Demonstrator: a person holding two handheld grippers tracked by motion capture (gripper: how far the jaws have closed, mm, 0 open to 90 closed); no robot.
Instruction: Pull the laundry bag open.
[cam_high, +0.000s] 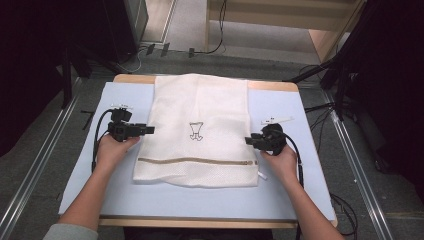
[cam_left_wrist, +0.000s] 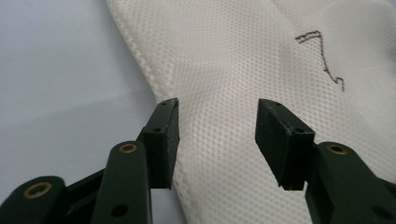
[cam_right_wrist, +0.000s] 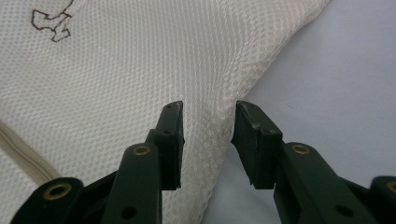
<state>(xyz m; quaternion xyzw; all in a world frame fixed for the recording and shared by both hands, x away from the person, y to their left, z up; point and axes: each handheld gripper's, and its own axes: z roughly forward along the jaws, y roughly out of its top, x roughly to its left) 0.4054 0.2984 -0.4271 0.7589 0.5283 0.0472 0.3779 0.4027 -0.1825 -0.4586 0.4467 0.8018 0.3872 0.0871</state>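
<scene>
A white mesh laundry bag (cam_high: 200, 100) lies flat on the light-blue table (cam_high: 280, 195), with a beige zip (cam_high: 197, 161) across its near end and a small dark outline emblem (cam_high: 196, 131) in the middle. My left gripper (cam_high: 150, 130) is at the bag's left edge; in the left gripper view its jaws (cam_left_wrist: 218, 105) stand open just over the mesh (cam_left_wrist: 224, 56) by the seam. My right gripper (cam_high: 248, 141) is at the bag's right edge; its jaws (cam_right_wrist: 209, 106) stand open with the raised mesh edge (cam_right_wrist: 210, 84) between them, not pressed.
Two small white labels (cam_high: 276, 119) (cam_high: 120, 106) lie on the table beyond the grippers. The bag's far end reaches the table's back edge (cam_high: 270, 85). Cables (cam_high: 210, 50), a wooden frame (cam_high: 325, 40) and dark stands (cam_high: 345, 85) surround the table on the floor.
</scene>
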